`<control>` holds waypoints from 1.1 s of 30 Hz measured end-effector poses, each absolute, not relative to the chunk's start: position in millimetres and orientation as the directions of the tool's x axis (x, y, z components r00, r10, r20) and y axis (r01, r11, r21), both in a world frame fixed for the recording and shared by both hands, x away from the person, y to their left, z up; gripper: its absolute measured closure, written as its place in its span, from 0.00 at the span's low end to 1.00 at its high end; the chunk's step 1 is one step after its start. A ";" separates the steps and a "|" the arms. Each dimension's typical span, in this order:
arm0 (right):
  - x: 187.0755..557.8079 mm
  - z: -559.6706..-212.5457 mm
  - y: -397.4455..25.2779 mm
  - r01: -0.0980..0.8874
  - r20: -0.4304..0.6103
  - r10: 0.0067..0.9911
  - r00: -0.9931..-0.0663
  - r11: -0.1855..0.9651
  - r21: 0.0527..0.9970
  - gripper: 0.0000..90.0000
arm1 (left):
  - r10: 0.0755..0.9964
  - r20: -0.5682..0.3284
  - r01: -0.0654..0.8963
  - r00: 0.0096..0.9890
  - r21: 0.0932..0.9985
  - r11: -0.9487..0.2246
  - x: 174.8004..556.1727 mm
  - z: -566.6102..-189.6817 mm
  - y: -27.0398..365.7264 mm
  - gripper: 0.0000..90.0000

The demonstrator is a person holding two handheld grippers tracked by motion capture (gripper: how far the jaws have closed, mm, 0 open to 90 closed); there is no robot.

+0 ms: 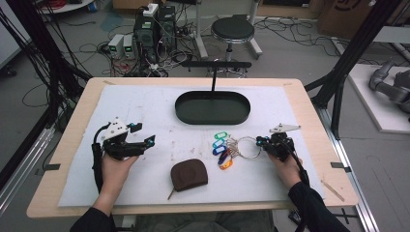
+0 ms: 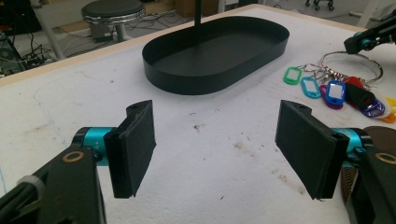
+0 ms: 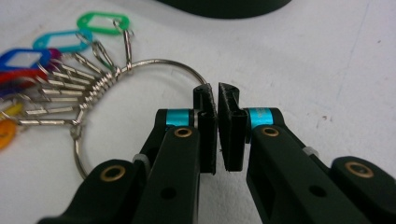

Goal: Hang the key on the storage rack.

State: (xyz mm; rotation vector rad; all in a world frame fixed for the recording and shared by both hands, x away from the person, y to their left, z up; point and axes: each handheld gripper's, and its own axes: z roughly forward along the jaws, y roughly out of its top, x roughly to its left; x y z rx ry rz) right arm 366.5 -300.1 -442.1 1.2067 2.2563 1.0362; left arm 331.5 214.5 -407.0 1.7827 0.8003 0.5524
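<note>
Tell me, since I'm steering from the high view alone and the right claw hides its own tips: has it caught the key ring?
Observer: In the right gripper view the right claw has its jaws nearly together, and the wire of the key ring runs in at their tips.
Operator: And the left claw, anything in it?
Observer: No. In the left gripper view the left claw stands wide open over bare mat, aimed toward the black tray.
</note>
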 end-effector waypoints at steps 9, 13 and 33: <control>360.3 -427.4 -304.8 0.485 0.094 0.804 -0.587 0.256 0.836 0.97 | 0.741 -0.008 0.253 0.672 0.942 -0.219 331.3 -406.5 214.7 0.32; 357.1 -422.8 -303.3 0.472 0.148 0.779 -0.609 0.206 0.857 0.97 | 0.739 -0.008 0.253 0.674 0.942 -0.220 331.4 -406.3 214.3 0.32; 353.1 -422.2 -290.4 0.515 0.234 0.732 -0.640 0.183 0.837 0.96 | 0.728 -0.004 0.243 0.685 0.944 -0.224 331.0 -406.4 213.4 0.32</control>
